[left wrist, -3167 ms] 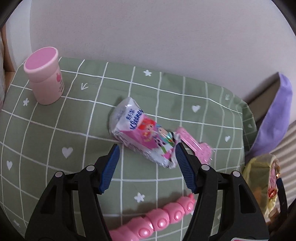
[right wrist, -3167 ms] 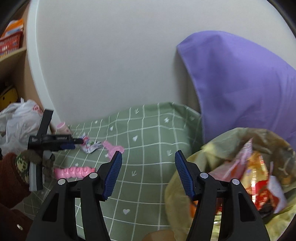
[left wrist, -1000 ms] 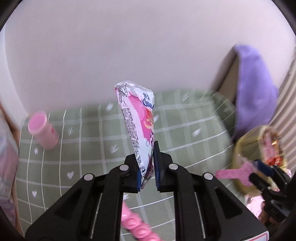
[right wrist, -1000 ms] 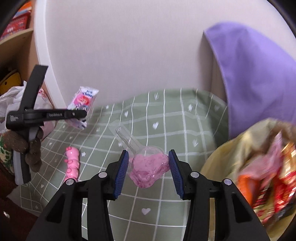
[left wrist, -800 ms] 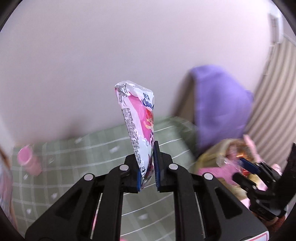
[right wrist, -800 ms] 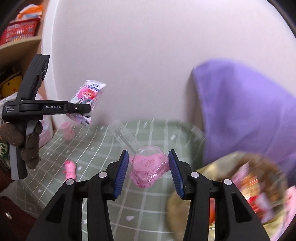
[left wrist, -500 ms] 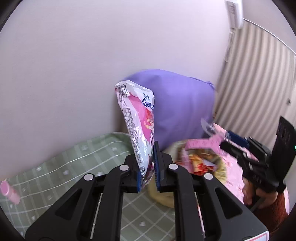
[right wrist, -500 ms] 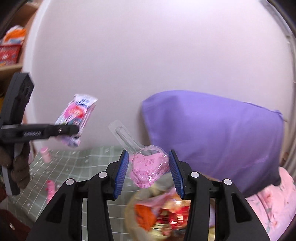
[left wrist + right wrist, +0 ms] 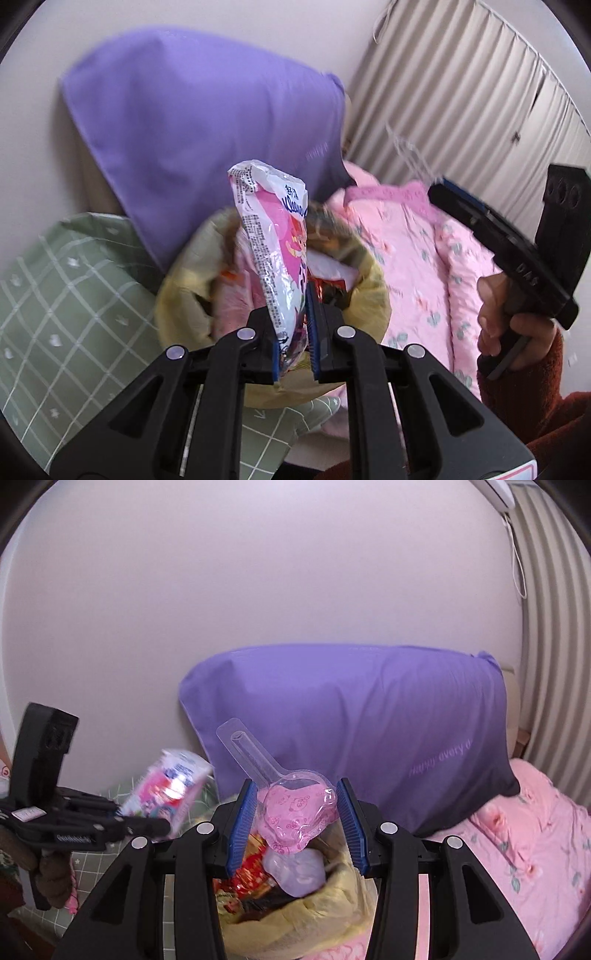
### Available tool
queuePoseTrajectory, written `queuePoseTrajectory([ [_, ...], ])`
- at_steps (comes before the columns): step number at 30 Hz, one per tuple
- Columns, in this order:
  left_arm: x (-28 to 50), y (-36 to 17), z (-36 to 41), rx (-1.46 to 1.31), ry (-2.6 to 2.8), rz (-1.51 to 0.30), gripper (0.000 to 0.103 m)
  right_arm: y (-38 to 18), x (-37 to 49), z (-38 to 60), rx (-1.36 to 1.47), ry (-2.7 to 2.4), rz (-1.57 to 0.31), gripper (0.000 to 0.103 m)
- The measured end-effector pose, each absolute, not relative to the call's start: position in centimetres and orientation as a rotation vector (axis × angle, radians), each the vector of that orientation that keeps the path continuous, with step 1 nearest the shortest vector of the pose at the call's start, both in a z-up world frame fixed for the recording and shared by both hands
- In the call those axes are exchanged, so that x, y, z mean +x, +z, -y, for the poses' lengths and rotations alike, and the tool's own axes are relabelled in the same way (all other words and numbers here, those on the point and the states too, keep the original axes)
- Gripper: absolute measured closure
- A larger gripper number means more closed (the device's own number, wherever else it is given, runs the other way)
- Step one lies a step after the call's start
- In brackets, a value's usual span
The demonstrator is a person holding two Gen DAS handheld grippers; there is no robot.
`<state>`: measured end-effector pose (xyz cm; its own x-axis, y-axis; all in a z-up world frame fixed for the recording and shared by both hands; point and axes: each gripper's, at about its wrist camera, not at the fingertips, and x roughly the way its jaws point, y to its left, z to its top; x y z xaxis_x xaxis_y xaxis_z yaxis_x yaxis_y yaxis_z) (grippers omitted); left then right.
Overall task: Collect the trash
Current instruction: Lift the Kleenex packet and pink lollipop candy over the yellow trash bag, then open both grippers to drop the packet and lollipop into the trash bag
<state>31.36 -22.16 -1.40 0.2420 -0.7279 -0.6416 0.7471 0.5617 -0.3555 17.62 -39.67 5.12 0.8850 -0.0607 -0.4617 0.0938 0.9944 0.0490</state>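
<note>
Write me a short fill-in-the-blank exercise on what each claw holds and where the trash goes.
1. The left claw is shut on a pink and white ____.
2. The right claw grips a clear plastic shell with a ____ insert.
3. Both pieces hang above the open yellow ____.
4. The pillow against the wall is ____.

Missing words: wrapper; pink; bag; purple

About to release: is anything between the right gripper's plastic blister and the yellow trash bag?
Nothing: in the right wrist view the plastic blister hangs directly over the yellow trash bag opening.
</note>
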Motion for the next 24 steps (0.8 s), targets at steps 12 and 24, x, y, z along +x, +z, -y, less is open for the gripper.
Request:
queuePoseTrajectory([
  [12, 32.7, -7.2, 26.3, 0.150, -0.994, -1.002, 0.093, 0.2, 21.0, 40.6, 0.087, -0.087, -0.596, 0.060],
  [24, 32.4, -6.3, 26.8, 0.118, -1.032, -0.968, 0.093, -2.6, 24.3, 40.6, 0.074, -0.026, -0.684, 0.060],
])
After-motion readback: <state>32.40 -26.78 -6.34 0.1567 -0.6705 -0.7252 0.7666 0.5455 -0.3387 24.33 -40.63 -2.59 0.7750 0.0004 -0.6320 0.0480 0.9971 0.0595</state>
